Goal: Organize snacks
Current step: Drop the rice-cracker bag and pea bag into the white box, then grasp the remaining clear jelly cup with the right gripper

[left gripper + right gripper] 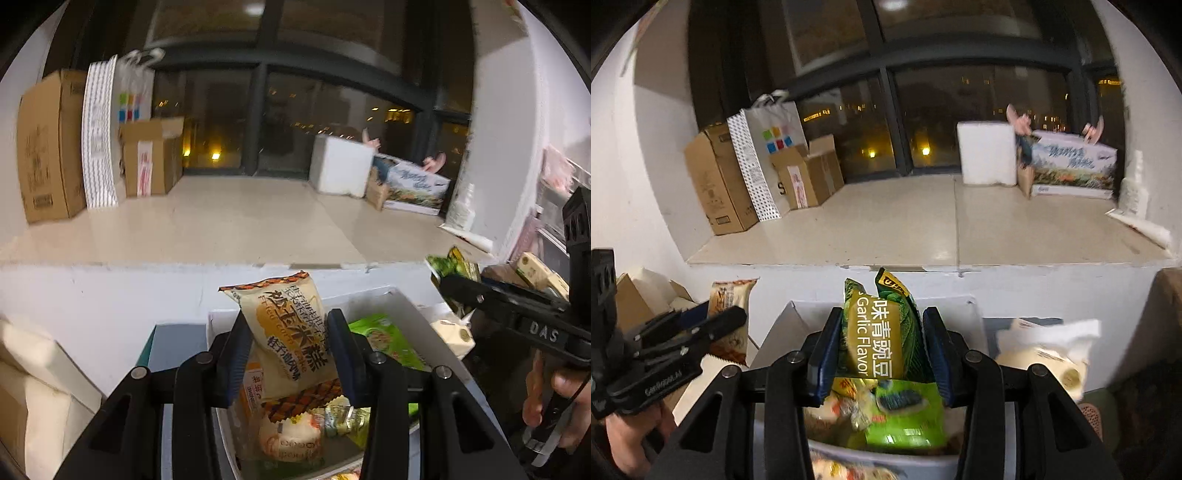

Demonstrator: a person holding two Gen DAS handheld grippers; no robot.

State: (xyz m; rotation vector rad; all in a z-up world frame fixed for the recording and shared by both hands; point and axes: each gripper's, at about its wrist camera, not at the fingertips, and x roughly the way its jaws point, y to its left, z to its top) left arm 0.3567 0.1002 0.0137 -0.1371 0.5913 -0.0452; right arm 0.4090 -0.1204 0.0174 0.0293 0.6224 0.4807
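Observation:
My left gripper is shut on a cream and orange fried corn cake packet, held upright above a white bin of mixed snacks. My right gripper is shut on a green garlic flavor green pea packet, held above the same bin. The right gripper also shows at the right of the left wrist view with the green packet. The left gripper shows at the left of the right wrist view with the corn cake packet.
More packets lie in the bin, among them a green one and a round bun. A white packet sits to the right of the bin. A tiled window ledge behind holds cardboard boxes, a paper bag and a foam box.

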